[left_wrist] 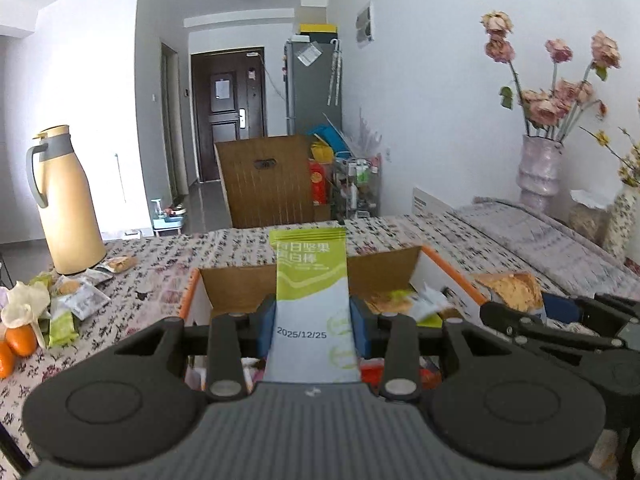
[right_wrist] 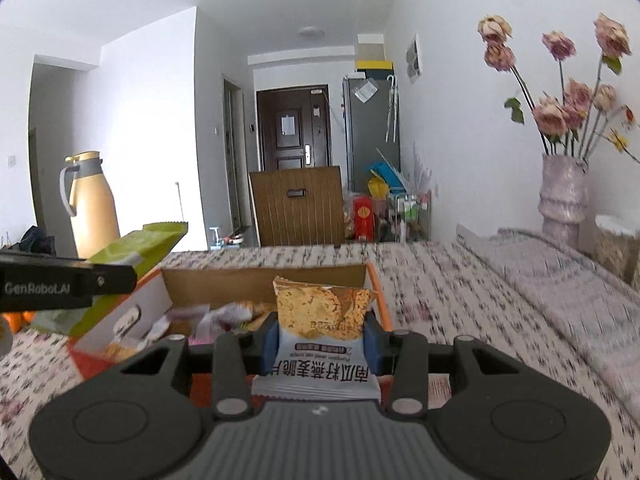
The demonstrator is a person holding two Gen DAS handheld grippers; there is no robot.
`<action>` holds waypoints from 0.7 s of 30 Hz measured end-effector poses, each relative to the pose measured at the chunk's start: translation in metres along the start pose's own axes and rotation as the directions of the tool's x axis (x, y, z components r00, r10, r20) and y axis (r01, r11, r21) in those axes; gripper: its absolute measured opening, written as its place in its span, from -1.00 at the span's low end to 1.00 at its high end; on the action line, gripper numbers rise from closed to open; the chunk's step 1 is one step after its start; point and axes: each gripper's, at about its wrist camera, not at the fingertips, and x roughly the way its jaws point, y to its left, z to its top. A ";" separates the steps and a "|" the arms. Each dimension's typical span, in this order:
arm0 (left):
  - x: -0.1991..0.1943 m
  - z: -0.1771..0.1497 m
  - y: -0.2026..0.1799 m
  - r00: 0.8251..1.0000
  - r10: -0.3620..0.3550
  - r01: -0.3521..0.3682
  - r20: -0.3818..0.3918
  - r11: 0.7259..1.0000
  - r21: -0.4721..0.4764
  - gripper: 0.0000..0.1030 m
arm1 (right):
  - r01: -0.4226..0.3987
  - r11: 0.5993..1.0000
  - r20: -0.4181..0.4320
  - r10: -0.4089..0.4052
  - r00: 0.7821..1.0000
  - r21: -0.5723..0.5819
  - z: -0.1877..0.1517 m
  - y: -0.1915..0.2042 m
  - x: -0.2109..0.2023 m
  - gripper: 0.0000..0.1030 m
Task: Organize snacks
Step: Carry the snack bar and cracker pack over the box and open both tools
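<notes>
You are holding both grippers side by side above the open cardboard box (left_wrist: 304,280), each pointing forward across the worktop (left_wrist: 160,264) and tipped a little downward. Your left gripper (left_wrist: 313,322) is clenching a green-and-white snack bar (left_wrist: 310,280) between its blue pads, the wrapper standing upright with its green end poking up over the box's far wall. Your right gripper (right_wrist: 320,342) is grasping a white-and-orange oat crisp packet (right_wrist: 320,320) the same way, print upside down, above the box's near right part. The left wrist view is showing you what the right one is missing: a heap of loose snack packets (left_wrist: 76,300) lying on the floral cloth to the left, oranges (left_wrist: 18,340) at the edge, and a cream thermos jug (left_wrist: 64,200) standing just behind them. The right wrist view is giving you the left gripper from the side, its bar slanting up past the box's left wall, and more packets lying inside the box. Both views are taking in the vase of dried roses (right_wrist: 564,192) at the far right.
</notes>
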 end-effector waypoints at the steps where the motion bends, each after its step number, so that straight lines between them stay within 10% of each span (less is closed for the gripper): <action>1: 0.005 0.002 0.002 1.000 0.004 -0.004 -0.001 1.000 -0.006 -0.25 | -0.001 1.000 0.002 0.001 1.000 -0.004 0.005 0.001 0.007 -0.21; 21: 0.093 -0.012 0.042 0.993 0.032 -0.047 -0.115 0.991 -0.127 -0.22 | -0.012 1.000 -0.052 0.011 0.999 -0.022 0.002 0.016 0.096 -0.20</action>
